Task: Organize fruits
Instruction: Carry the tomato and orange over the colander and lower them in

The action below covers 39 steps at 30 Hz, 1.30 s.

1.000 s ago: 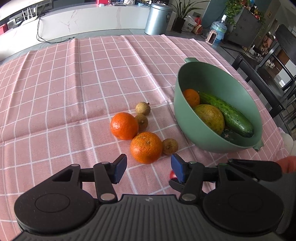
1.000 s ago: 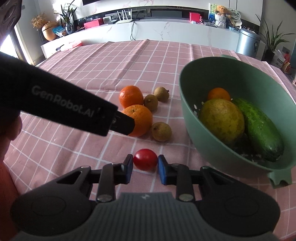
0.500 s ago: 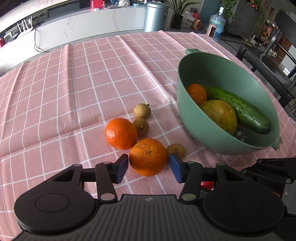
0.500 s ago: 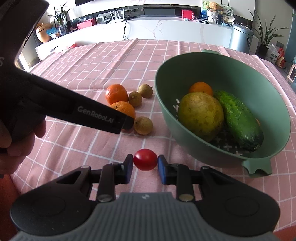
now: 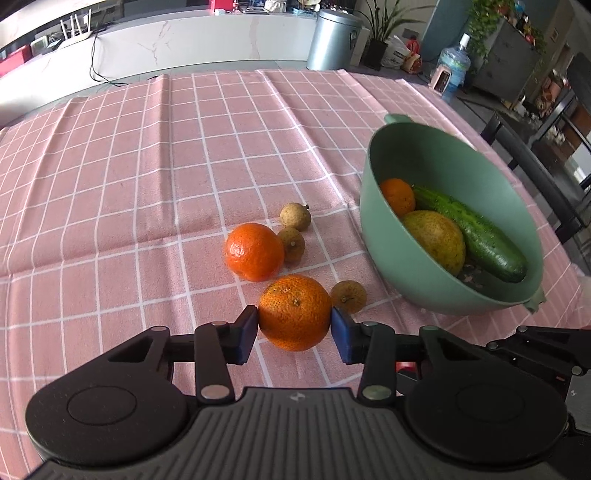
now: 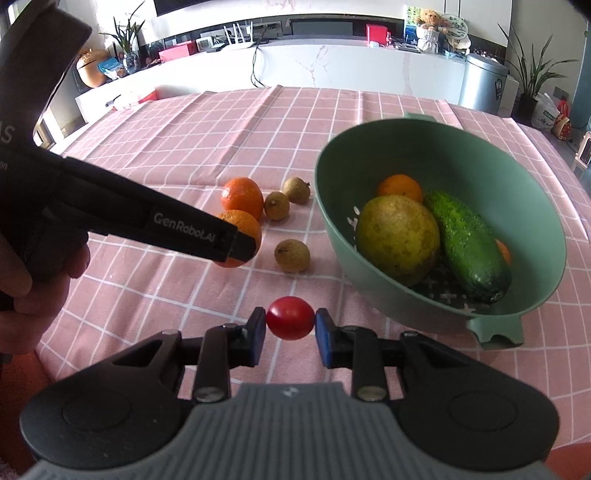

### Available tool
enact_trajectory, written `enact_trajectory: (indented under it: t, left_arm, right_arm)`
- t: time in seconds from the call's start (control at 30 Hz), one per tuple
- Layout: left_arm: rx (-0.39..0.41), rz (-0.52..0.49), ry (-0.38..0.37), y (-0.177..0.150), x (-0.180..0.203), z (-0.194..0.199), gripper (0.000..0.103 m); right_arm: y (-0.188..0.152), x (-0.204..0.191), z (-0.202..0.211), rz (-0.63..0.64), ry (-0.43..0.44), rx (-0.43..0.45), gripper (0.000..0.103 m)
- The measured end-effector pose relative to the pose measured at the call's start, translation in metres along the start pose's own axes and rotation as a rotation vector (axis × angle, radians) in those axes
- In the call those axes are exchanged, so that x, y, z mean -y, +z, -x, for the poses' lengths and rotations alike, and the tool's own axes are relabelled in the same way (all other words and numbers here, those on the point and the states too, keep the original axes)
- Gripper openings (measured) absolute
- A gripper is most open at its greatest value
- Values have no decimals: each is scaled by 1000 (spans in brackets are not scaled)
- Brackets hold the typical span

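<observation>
Two grips: we are pinching soft, crushable tomato (image 6: 290, 323) lightly across middle in right gripper (image 6: 290, 328); left gripper (image 5: 294, 328) jaws closing on firm orange (image 5: 294, 312) sides.

Pink checked tablecloth (image 5: 147, 166) under bowl (image 5: 384, 258), fruit.

My desk (image 5: 110, 177) wears a pink cloth with a white grid, creased in long folds. Behind it runs a long white marble-veined counter (image 6: 332, 62) carrying a white router (image 6: 236, 35), a red box (image 6: 375, 29) and a teddy bear (image 6: 424, 16). A silver bin (image 5: 334, 40) stands at the counter's end beside a potted plant (image 5: 384, 37). Further right I see a blue water jug (image 5: 452, 68) on the floor and a dark chair (image 5: 535, 166). Daylight falls brightly across the cloth.
</observation>
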<state>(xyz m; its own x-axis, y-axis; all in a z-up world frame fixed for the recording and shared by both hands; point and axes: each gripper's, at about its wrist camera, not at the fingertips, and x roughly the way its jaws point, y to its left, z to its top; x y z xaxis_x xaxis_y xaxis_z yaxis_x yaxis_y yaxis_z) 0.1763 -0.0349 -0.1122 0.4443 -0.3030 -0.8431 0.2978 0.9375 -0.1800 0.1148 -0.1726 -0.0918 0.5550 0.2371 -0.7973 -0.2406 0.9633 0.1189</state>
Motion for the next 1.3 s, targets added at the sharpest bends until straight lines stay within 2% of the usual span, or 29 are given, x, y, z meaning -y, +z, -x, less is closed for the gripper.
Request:
enact_trajectory:
  t: [0.23,0.4,0.7,0.87,1.07,1.3]
  left_arm:
    - [41,57,-85,3,12,36,48]
    - [65,33,-143,20,32,51,48]
    - [78,-62,-113,60,76,39,48]
    - [47,-84,-80,81,89,14,48]
    - [6,-108,-39,97,99,-13,48]
    - [-34,-100,-19,103,98,-33,48]
  right_arm:
    - [-1,5,33,8,46,41,25]
    - [5,25,61,-6,78,64,25]
    - [33,73,86,-30,-50,151,25]
    - [49,102,64,-59,-112,113,25]
    - [65,123,28,-32,-160,45,25]
    - [75,138,-4,-18,-163,-21,25]
